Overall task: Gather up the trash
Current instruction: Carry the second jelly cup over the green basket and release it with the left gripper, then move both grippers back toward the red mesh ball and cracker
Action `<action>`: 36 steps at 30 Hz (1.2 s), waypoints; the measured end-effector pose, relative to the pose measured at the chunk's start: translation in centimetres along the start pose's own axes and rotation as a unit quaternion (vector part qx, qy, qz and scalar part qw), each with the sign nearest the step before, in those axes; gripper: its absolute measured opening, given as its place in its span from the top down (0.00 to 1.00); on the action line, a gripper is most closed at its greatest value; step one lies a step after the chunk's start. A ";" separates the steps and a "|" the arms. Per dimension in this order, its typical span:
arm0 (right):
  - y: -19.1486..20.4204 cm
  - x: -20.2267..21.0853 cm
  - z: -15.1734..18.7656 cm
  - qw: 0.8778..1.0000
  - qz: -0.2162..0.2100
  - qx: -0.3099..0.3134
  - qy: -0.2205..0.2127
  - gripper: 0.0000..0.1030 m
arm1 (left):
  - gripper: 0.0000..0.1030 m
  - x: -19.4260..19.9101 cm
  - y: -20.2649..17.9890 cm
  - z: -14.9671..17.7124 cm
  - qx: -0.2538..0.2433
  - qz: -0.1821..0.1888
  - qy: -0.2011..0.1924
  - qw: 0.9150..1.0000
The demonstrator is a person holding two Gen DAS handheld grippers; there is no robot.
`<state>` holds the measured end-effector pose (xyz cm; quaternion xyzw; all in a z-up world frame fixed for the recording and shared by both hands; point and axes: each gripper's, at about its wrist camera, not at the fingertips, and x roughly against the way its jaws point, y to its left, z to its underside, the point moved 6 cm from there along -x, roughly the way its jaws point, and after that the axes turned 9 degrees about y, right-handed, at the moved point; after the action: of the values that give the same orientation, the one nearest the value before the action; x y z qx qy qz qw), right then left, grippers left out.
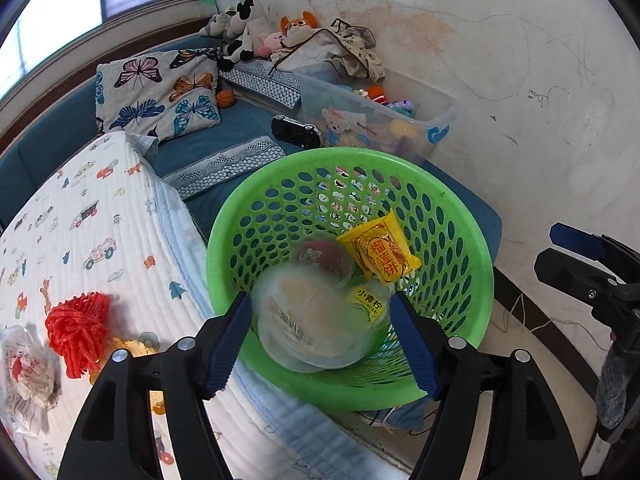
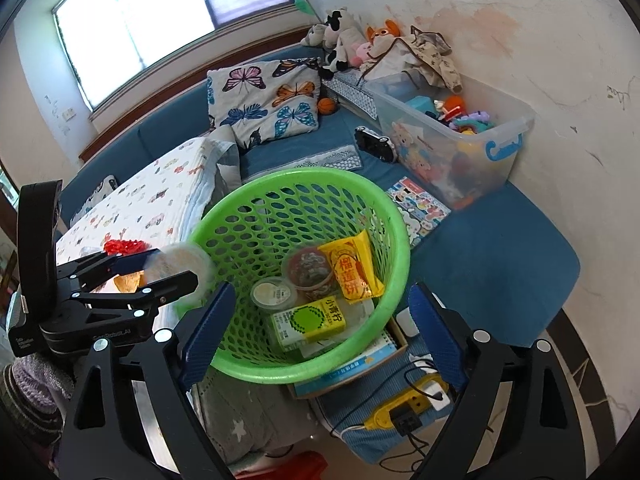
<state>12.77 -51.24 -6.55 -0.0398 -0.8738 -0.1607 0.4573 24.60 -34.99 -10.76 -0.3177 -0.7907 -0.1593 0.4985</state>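
Observation:
A green perforated basket (image 1: 476,272) (image 2: 394,236) stands at the bed's edge. It holds a yellow snack packet (image 1: 380,250) (image 2: 352,270), a round cup (image 2: 310,268), a small lidded tub (image 2: 272,292) and a green-yellow drink carton (image 2: 310,320). My left gripper (image 1: 320,320) (image 2: 172,266) is over the basket's near rim. A blurred clear plastic lid (image 1: 312,320) (image 2: 180,264) lies between its open fingers; the blur hides whether they touch it. My right gripper (image 2: 320,316) is open and empty, just in front of the basket.
On the white quilt (image 1: 100,220) lie a red foam net (image 1: 78,330), a crumpled wrapper (image 1: 28,368) and something yellow (image 1: 136,346). A clear toy bin (image 2: 460,140), a butterfly pillow (image 2: 264,100), plush toys and a black toy car (image 2: 378,144) sit behind. A power strip (image 2: 404,408) lies below.

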 end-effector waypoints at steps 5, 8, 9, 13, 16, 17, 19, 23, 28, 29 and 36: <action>0.3 -0.2 0.2 1.000 -0.005 0.003 0.002 0.15 | 0.29 0.5 -0.1 0.2 -0.005 0.003 -0.007 1.000; 0.8 -0.3 0.4 1.000 -0.006 0.008 0.004 0.14 | 0.29 1.1 0.2 0.6 -0.003 0.002 -0.012 1.000; 1.0 -0.3 0.4 1.000 -0.006 0.009 0.004 0.12 | 0.29 1.4 0.4 0.8 -0.001 0.003 -0.013 1.000; 1.8 -0.4 0.6 1.000 -0.010 0.019 0.006 0.12 | 0.29 2.5 1.5 1.8 0.009 -0.001 -0.019 1.000; 2.7 -0.5 0.7 0.999 -0.013 0.028 0.008 0.12 | 0.29 3.3 2.5 2.8 0.019 -0.004 -0.021 1.000; 2.9 -0.5 0.7 0.999 -0.014 0.030 0.008 0.12 | 0.29 3.6 3.0 3.2 0.023 -0.005 -0.022 0.999; 3.6 -0.6 0.8 0.999 -0.018 0.035 0.009 0.12 | 0.29 4.2 3.7 4.0 0.029 -0.010 -0.026 0.999; 5.4 -0.9 0.9 0.998 -0.024 0.050 0.013 0.12 | 0.29 5.7 5.5 5.8 0.036 -0.028 -0.038 0.998; 7.8 -1.5 1.1 0.997 -0.034 0.067 0.018 0.12 | 0.29 7.8 8.5 8.2 0.066 -0.042 -0.048 0.996; 8.4 -1.7 1.2 0.997 -0.037 0.071 0.020 0.12 | 0.29 8.3 9.3 8.9 0.076 -0.045 -0.051 0.995; 13.1 -2.5 1.9 0.993 -0.052 0.104 0.028 0.12 | 0.29 11.0 14.3 12.8 0.126 -0.072 -0.062 0.987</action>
<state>15.51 -38.08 -6.38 0.0583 -0.8732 -0.0938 0.4746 22.01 -13.25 -7.69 -0.2038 -0.8548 -0.0739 0.4715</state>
